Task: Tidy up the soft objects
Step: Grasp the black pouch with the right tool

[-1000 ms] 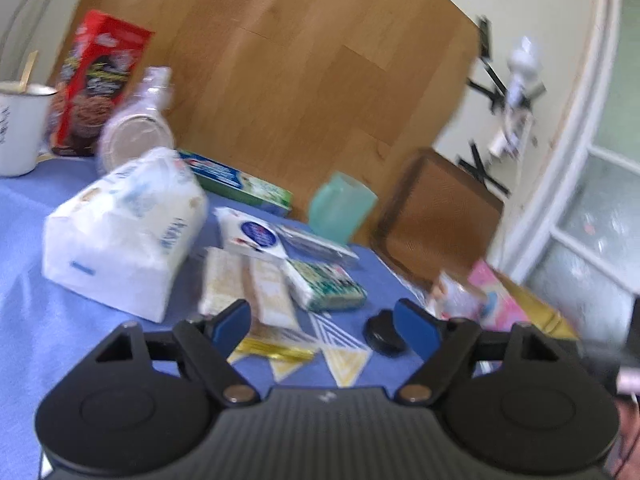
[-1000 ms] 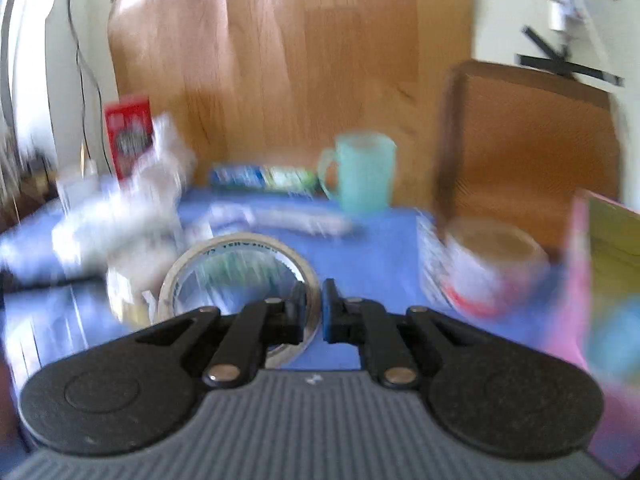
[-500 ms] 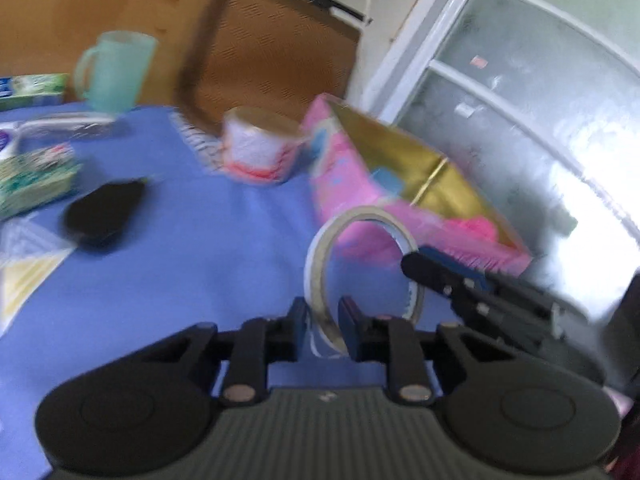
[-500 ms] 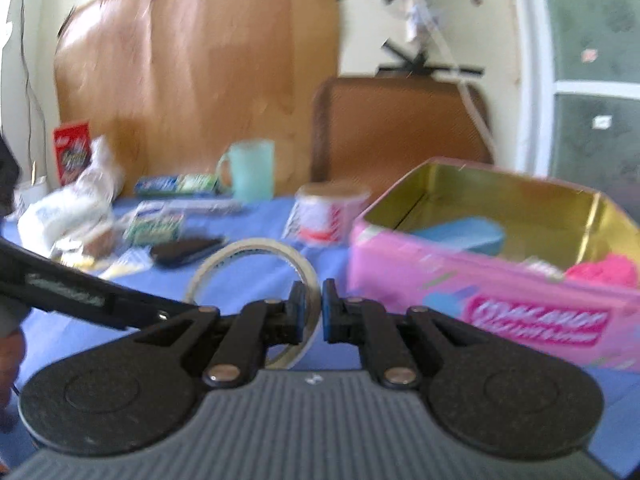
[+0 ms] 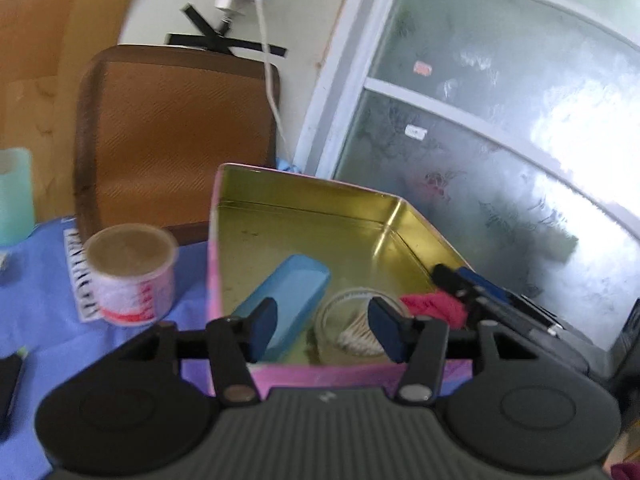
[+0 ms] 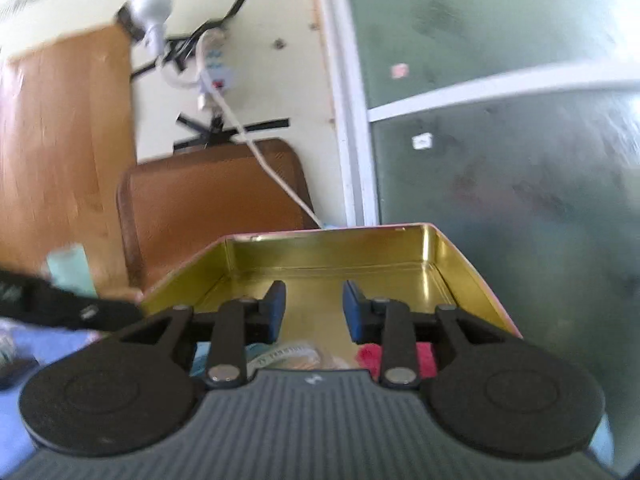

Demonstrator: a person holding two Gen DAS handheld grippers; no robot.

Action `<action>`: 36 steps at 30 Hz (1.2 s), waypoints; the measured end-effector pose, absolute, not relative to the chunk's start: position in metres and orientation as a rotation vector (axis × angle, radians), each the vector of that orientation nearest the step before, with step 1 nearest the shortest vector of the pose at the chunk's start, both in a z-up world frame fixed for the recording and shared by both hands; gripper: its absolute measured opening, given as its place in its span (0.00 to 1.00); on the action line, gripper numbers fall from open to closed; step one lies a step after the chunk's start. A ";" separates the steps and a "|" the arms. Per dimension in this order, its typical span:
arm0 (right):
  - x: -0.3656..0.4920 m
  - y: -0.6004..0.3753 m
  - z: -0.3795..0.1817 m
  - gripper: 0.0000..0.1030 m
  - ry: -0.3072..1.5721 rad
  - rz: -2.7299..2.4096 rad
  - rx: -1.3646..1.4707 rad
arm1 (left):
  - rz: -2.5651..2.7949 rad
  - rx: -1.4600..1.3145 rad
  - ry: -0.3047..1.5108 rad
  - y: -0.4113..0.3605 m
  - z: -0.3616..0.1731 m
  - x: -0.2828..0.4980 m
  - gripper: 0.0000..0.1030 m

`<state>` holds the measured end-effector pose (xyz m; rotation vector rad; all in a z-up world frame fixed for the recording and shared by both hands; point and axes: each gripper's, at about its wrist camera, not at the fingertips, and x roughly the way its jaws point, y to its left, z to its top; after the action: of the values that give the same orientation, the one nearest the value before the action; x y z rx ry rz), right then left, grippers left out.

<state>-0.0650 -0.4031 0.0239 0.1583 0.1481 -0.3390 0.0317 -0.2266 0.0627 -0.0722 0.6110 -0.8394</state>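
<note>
A pink tin box with a gold inside (image 5: 320,216) stands on the blue cloth. In it lie a clear tape roll (image 5: 348,332), a blue block (image 5: 292,296) and a red-pink soft thing (image 5: 436,306). My left gripper (image 5: 324,330) is open and empty, just above the box's near wall, with the tape roll below and between its fingers. My right gripper (image 6: 313,312) is open and empty over the same box (image 6: 460,256); the tape roll (image 6: 292,356) and the red thing (image 6: 368,354) show just under it. The right gripper's fingers (image 5: 472,284) reach in from the right.
A tape-wrapped cup (image 5: 132,272) stands left of the box on the blue tablecloth (image 5: 40,312). A mint mug (image 5: 14,196) is at the far left. A brown chair back (image 5: 176,128) stands behind the table. A frosted window (image 5: 500,140) is to the right.
Both grippers were shut on the tape roll half a second ago. They carried it over the pink box and opened. The roll now lies inside the box.
</note>
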 end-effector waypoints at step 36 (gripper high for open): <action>0.016 -0.183 -0.019 0.51 0.605 0.284 -0.016 | -0.422 -0.417 0.512 0.076 -0.002 0.005 0.54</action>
<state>0.0161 -0.1831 -0.0194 -0.0161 0.6046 0.2845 0.0047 0.0756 -0.0022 -0.4172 0.5120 -0.4216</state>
